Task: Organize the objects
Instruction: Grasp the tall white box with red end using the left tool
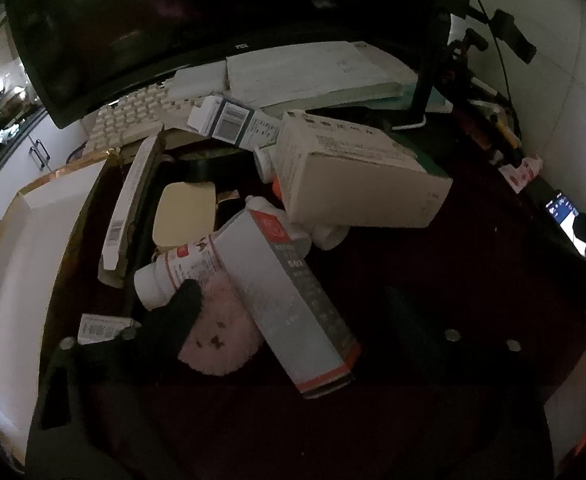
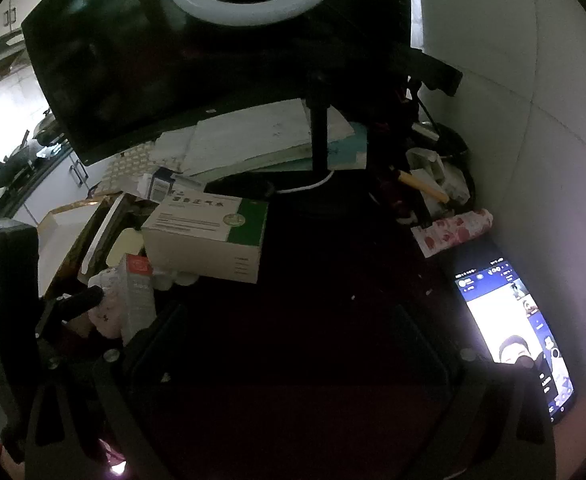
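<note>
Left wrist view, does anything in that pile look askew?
Yes. The large white carton is propped crooked on small white bottles, and the grey box with orange ends slants across a pink fuzzy thing.

A pink fuzzy item (image 1: 223, 336) lies partly buried beneath the long grey carton (image 1: 289, 300) on a dim desk, its shape unreadable. A white bottle (image 1: 173, 272) beside that carton is half covered by it and by a dark gripper finger (image 1: 173, 312). Behind the carton, small white bottles (image 1: 329, 236) disappear under a large beige box (image 1: 357, 172). The carton's print is too blurred to read. Far right of the carton, a lit phone (image 1: 581, 232) is cut by the picture's edge. The right wrist view shows the right gripper's fingers lost in shadow.
</note>
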Demonstrator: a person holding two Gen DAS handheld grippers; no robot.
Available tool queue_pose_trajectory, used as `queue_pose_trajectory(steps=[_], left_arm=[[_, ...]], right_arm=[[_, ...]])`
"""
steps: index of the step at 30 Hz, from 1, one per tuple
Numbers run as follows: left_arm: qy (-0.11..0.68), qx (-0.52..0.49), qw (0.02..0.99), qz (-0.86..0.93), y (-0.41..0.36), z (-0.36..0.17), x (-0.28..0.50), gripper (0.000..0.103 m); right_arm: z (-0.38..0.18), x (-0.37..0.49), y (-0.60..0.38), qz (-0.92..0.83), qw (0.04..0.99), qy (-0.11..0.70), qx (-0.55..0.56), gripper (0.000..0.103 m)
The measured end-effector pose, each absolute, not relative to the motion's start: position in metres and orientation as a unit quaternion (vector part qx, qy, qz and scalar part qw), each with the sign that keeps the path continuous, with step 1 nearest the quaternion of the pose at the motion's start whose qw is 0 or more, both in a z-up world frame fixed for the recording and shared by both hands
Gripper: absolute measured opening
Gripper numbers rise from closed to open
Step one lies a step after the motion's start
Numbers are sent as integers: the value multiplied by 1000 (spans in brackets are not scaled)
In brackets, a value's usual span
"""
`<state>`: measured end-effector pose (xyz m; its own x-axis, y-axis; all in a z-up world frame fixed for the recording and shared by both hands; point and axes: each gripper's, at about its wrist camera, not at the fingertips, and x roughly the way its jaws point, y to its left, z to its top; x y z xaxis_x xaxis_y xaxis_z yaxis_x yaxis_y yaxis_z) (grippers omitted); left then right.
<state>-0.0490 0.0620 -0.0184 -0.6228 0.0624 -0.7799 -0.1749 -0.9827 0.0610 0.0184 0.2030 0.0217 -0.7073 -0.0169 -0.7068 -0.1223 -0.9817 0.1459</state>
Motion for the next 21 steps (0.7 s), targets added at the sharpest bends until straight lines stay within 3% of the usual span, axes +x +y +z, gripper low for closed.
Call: queue_pose_trajectory(steps=[14, 21], left_arm=[[34, -433, 90, 896, 56, -15, -58, 83], [23, -429, 97, 898, 43, -15, -55, 46]], right_arm=[[18, 13, 207, 919, 25, 93, -383, 102], [17, 10, 204, 920, 24, 86, -381, 102]])
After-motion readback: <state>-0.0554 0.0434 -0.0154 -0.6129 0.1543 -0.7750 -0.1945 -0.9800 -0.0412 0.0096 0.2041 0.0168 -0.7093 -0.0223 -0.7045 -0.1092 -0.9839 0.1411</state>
